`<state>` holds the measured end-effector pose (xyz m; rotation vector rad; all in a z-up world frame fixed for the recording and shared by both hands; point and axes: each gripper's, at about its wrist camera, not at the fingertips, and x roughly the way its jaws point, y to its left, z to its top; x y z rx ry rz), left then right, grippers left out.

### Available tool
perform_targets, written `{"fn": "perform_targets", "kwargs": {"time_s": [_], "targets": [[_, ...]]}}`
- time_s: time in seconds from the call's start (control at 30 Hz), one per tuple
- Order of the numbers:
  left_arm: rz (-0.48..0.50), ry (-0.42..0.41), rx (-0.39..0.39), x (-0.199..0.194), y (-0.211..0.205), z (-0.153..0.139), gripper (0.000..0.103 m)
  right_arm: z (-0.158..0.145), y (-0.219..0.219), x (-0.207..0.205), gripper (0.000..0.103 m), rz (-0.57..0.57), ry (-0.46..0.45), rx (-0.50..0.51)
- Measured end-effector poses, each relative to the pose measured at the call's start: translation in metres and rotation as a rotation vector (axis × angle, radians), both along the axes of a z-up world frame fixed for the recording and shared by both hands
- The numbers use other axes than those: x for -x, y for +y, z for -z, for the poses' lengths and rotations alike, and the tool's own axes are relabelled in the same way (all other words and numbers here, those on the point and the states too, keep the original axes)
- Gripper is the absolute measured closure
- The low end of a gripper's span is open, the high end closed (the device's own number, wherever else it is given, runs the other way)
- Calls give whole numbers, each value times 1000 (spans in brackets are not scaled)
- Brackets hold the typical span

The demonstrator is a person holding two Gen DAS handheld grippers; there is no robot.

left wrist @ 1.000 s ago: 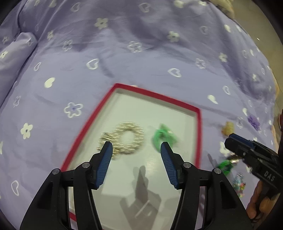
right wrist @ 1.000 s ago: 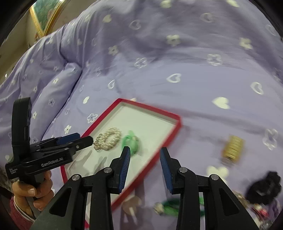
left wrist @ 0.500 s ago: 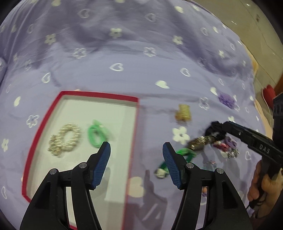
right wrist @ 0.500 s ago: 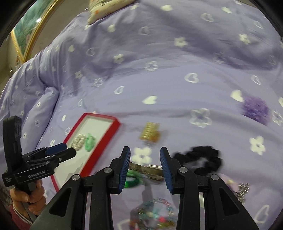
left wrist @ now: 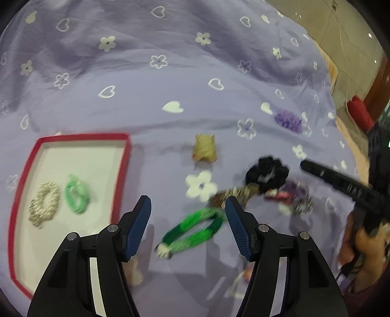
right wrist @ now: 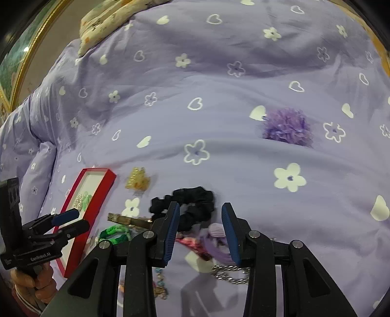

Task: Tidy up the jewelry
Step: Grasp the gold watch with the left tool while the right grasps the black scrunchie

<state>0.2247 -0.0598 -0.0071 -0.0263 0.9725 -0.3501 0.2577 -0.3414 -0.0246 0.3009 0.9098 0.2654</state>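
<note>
A red-rimmed white tray (left wrist: 121, 170) (right wrist: 102, 192) lies on the purple bedspread, holding a pearl bracelet (left wrist: 45, 203) and a light green bracelet (left wrist: 76, 197). My left gripper (left wrist: 187, 225) is open and empty above a bright green bracelet (left wrist: 195, 230) (right wrist: 114, 232). My right gripper (right wrist: 199, 231) is open and empty over a pile: black scrunchie (right wrist: 190, 204) (left wrist: 267, 173), lilac piece (right wrist: 215, 230), pink piece (right wrist: 195, 246), silver chain (right wrist: 229, 272). A bronze hair clip (right wrist: 126, 219) and a gold piece (right wrist: 137, 181) (left wrist: 204, 148) lie between pile and tray.
A purple pompom (right wrist: 287, 126) (left wrist: 287, 119) sits farther back on the bedspread. A beaded strand (right wrist: 159, 285) lies under my right gripper. A floral pillow (right wrist: 109, 19) and a gold-framed picture (right wrist: 14, 70) are at the far left. Floor and a red object (left wrist: 359, 113) lie beyond the bed's right edge.
Both grippers swung right, away from the tray, and now hover over the loose jewelry pile. Both stayed open and empty.
</note>
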Motion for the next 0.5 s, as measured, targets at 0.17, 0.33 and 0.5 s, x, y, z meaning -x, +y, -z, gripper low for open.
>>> {"fn": "perform_targets", "kwargs": {"time_s": [0.17, 0.33, 0.5], "targets": [[-12, 13, -18, -28, -17, 7, 40, 6, -3, -10, 64, 6, 3, 6], [53, 60, -56, -22, -33, 25, 40, 13, 0, -19, 64, -7, 19, 6], [92, 78, -79, 1, -33, 39, 40, 19, 5, -21, 64, -30, 32, -6]]}}
